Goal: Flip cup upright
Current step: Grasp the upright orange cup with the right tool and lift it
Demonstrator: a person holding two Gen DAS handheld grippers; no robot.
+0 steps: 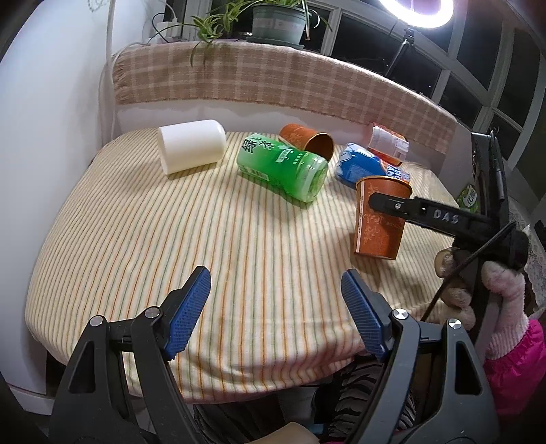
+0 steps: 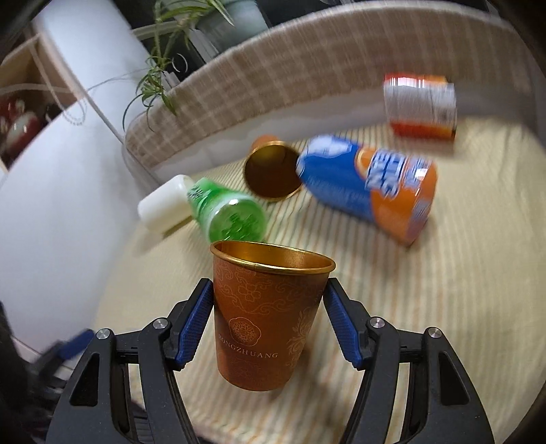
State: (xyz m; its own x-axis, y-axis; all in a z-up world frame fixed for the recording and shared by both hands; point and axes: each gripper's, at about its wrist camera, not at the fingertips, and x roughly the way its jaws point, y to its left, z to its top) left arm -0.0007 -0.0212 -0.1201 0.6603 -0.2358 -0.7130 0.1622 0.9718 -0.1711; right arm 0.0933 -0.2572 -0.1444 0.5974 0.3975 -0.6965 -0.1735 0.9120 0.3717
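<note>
A brown paper cup (image 2: 266,321) with a gold inside stands upright, mouth up, between the blue pads of my right gripper (image 2: 269,307), which is shut on it. In the left wrist view the same cup (image 1: 378,218) sits at the right of the striped tablecloth (image 1: 170,239), with the right gripper's black finger across its side. Whether its base touches the cloth I cannot tell. A second brown cup (image 1: 307,140) (image 2: 273,170) lies on its side at the back. My left gripper (image 1: 276,300) is open and empty over the table's near edge.
Lying on the cloth are a green bottle (image 1: 286,167), a white cylinder (image 1: 191,145), a blue and orange bottle (image 2: 372,184) and a white and red can (image 2: 421,106). A plaid-covered ledge (image 1: 273,82) with a potted plant (image 1: 278,20) runs behind. A white wall stands at the left.
</note>
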